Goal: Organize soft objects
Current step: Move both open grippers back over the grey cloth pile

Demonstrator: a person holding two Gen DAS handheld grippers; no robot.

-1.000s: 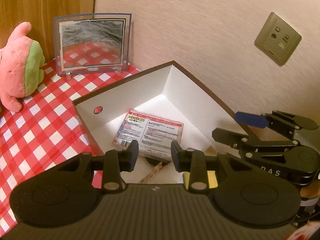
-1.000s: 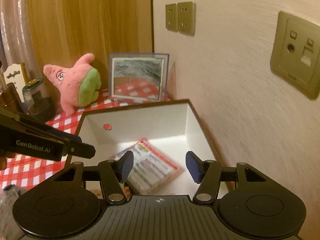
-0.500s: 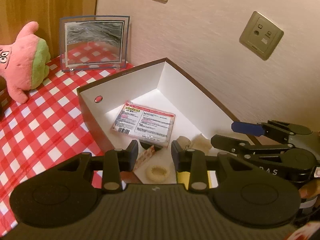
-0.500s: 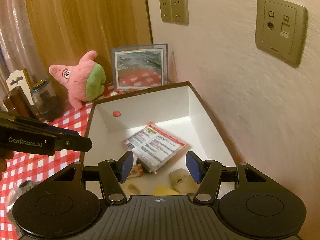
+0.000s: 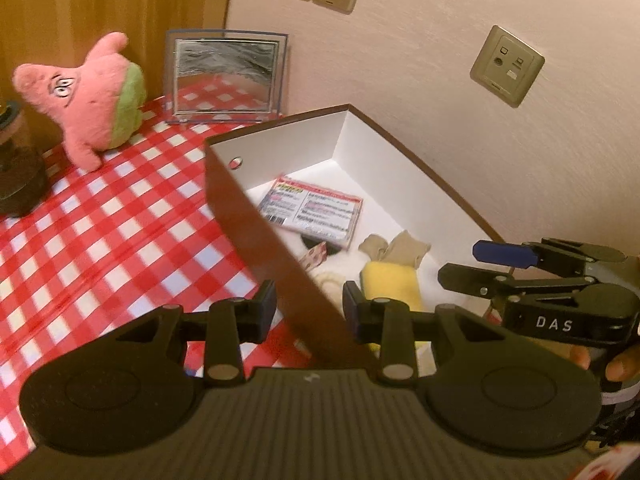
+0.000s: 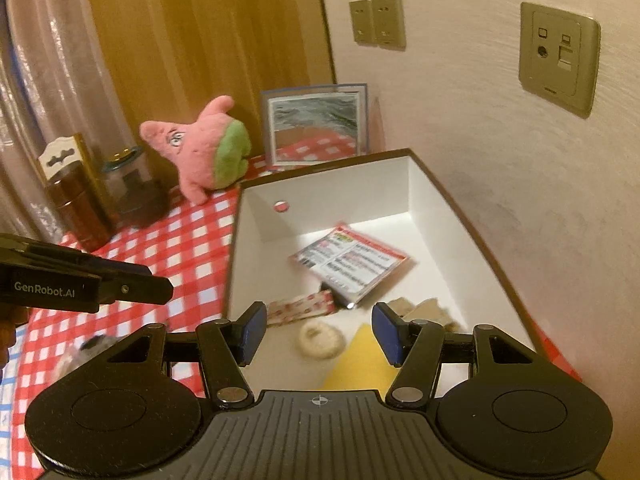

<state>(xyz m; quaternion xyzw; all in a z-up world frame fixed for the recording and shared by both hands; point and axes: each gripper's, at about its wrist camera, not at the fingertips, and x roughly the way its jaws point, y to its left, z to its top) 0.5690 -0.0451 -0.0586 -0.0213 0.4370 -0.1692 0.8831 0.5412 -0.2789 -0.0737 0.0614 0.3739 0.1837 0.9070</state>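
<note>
White-walled box lies against the right-hand wall and holds the small soft things; its left wall runs up between the jaws of your left gripper, which stand parted and touch nothing. Pink plush star remains outside, far and left on the checked cloth, long axis tilted toward the far left, likely next to go in. Your left gripper is the nearer. Your right gripper hangs released over the box, empty.
</note>
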